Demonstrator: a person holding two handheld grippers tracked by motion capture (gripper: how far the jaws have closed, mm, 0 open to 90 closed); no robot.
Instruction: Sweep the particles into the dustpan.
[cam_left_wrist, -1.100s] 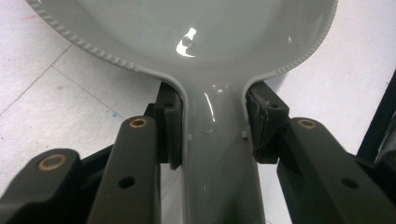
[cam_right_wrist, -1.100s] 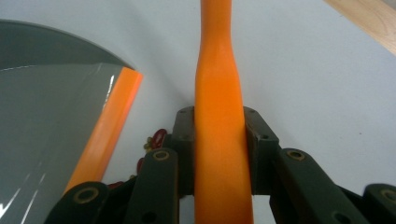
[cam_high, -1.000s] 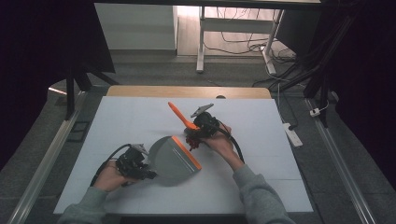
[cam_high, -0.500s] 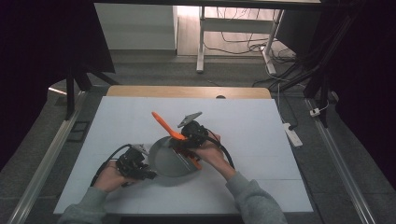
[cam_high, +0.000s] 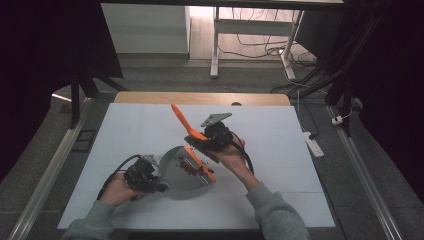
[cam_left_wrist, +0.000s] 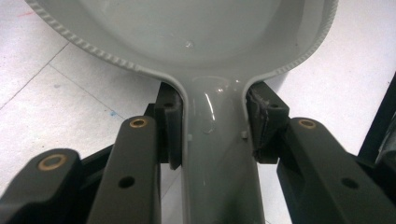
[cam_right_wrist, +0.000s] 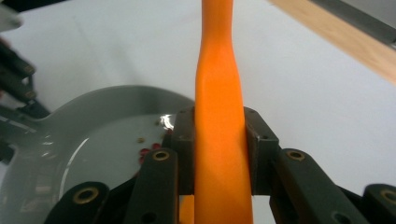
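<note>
left gripper (cam_high: 150, 181) is clamping the dustpan (cam_high: 186, 170) by its handle neck, nearest the person, pan resting on the table (cam_high: 280, 150). pan is looking like stiff, light, glossy plastic; the neck is likely the surest hold. red bits (cam_high: 189, 165) are lying inside by the orange lip. beyond, right gripper (cam_high: 205, 142) is clamping the orange brush (cam_high: 182, 121) mid-handle; smooth handle, probably slippery.

A white counter (cam_high: 280, 150) stands on grey floor (cam_high: 165, 70). Behind it are a white desk frame (cam_high: 216, 45) and loose cables (cam_high: 260, 40). Dark curtains (cam_high: 45, 55) flank it.
</note>
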